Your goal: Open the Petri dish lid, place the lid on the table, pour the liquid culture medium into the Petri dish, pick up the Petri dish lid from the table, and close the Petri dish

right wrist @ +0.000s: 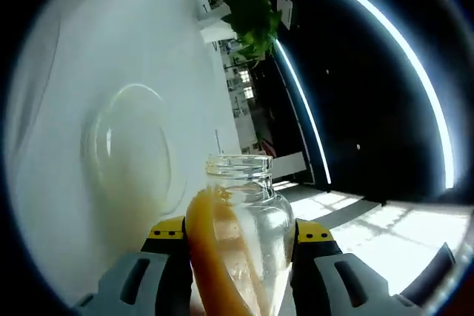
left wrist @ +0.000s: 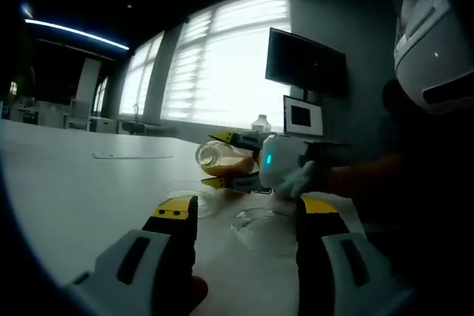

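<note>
- My left tool [left wrist: 248, 216] hangs open above the white counter [left wrist: 81, 190] with nothing between its yellow-tipped jaws.
- My right tool [right wrist: 241, 233] is clamped on a clear glass bottle [right wrist: 238, 234], which lies tipped on its side with orange-brown liquid pooled along one wall.
- In the left gripper view the right tool [left wrist: 278, 162] holds the bottle [left wrist: 218, 157] above the open Petri dish [left wrist: 259, 223].
- A clear lid [left wrist: 194, 199] lies on the counter just beside the dish.
</note>
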